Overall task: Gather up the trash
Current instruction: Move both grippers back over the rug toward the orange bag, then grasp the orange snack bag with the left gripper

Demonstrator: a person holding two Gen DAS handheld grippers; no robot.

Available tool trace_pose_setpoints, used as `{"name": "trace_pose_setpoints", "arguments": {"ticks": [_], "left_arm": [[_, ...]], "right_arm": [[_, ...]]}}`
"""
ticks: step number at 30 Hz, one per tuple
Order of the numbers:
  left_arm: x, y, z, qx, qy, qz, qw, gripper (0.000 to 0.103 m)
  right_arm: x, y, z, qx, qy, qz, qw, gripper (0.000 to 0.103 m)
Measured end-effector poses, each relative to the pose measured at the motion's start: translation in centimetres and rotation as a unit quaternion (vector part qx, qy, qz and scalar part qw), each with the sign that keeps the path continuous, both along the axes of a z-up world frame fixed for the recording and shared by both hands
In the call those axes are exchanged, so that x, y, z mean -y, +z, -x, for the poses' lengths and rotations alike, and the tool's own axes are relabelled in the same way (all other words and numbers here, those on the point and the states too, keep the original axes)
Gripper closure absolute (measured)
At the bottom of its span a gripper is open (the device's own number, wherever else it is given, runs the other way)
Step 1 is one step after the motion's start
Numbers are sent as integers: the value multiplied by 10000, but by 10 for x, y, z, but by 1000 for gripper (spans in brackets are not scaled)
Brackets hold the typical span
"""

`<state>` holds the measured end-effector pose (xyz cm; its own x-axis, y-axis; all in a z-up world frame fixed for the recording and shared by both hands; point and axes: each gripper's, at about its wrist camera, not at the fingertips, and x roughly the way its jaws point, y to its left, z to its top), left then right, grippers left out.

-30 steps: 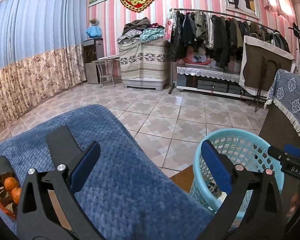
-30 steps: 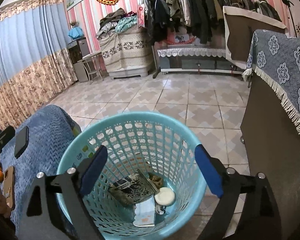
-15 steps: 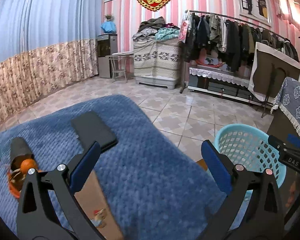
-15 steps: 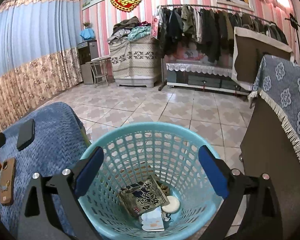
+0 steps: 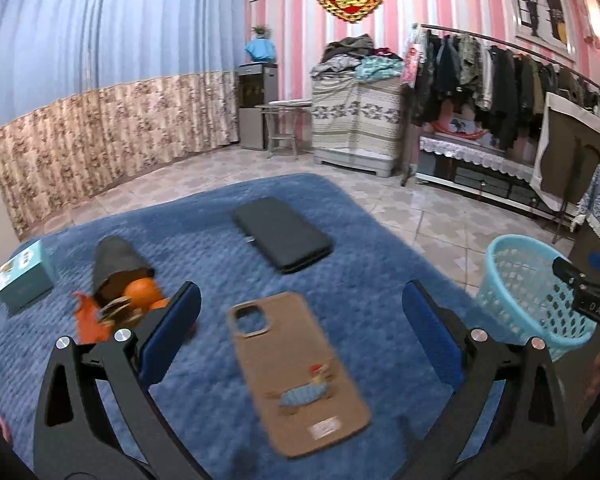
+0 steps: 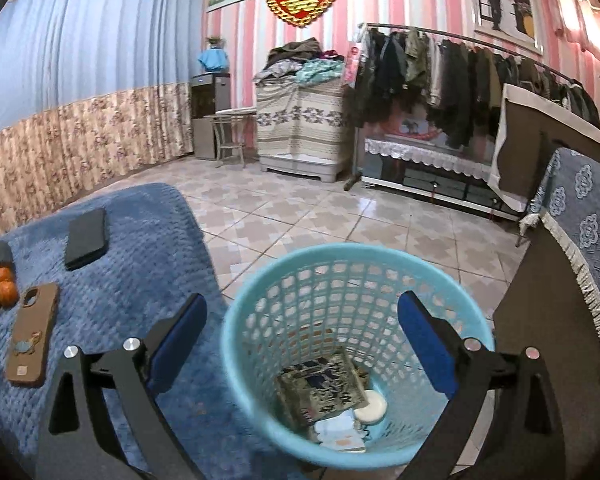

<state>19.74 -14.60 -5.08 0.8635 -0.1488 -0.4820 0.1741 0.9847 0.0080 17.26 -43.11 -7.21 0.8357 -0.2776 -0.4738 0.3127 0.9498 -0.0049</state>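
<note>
My left gripper is open above the blue blanket, with nothing between its fingers. A tan phone case lies flat just below it. To the left, a dark bag with oranges and orange scraps lies on the blanket. My right gripper is open over the light blue mesh basket, which holds a patterned wrapper, a white disc and other scraps. The basket stands on the floor right of the blanket.
A black phone lies farther back on the blanket; a teal box sits at its left edge. A dark cabinet with a patterned blue cloth stands right of the basket. A clothes rack lines the far wall beyond the tiled floor.
The left gripper swung left over the blanket, bringing the tan phone case, black phone and teal box into view. The right gripper drew back slightly from the basket and rolled a little.
</note>
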Motion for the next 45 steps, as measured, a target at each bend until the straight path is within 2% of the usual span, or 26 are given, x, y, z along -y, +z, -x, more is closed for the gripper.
{"name": "trace_pose_setpoints", "arguments": {"ticks": [6, 11, 17, 23, 26, 28, 29, 31, 33, 35, 37, 41, 45], "left_arm": [[-51, -8, -3, -177, 463, 37, 9988, 6], [-94, -19, -8, -264, 887, -147, 9956, 6], [-148, -33, -18, -543, 1271, 54, 9904, 6], [-170, -42, -34, -743, 1435, 222, 9866, 6], [-171, -50, -47, -994, 1368, 313, 9851, 19], [-172, -55, -51, -1178, 1201, 404, 9849, 36], [-171, -54, -50, -1175, 1141, 442, 9855, 39], [-168, -53, -44, -1116, 1056, 418, 9872, 54], [-169, -52, -38, -1105, 912, 394, 9889, 64], [-172, -51, -32, -1105, 826, 443, 9894, 70], [-176, -51, -26, -1097, 785, 356, 9902, 82], [-191, -46, -16, -1007, 807, 201, 9914, 89], [-213, -39, -6, -835, 936, 106, 9920, 91]], "right_arm": [[-28, -2, -1, -13, 239, 55, 9997, 7], [-52, -5, -5, -108, 442, 298, 9985, 6], [-69, -8, -7, -216, 558, 508, 9969, 5], [-68, -10, -12, -322, 476, 423, 9974, 5], [-68, -10, -12, -281, 402, 369, 9981, 5], [-68, -9, -12, -271, 430, 262, 9984, 5], [-69, -9, -13, -271, 477, 166, 9984, 5], [-71, -11, -14, -304, 540, -38, 9981, 5], [-75, -11, -15, -357, 606, -165, 9974, 5], [-86, -8, -14, -305, 611, -61, 9976, 5], [-102, -3, -12, -233, 633, 160, 9976, 5], [-136, 1, -11, -177, 695, 518, 9961, 5], [-174, -2, -17, -355, 1175, 465, 9914, 5]]}}
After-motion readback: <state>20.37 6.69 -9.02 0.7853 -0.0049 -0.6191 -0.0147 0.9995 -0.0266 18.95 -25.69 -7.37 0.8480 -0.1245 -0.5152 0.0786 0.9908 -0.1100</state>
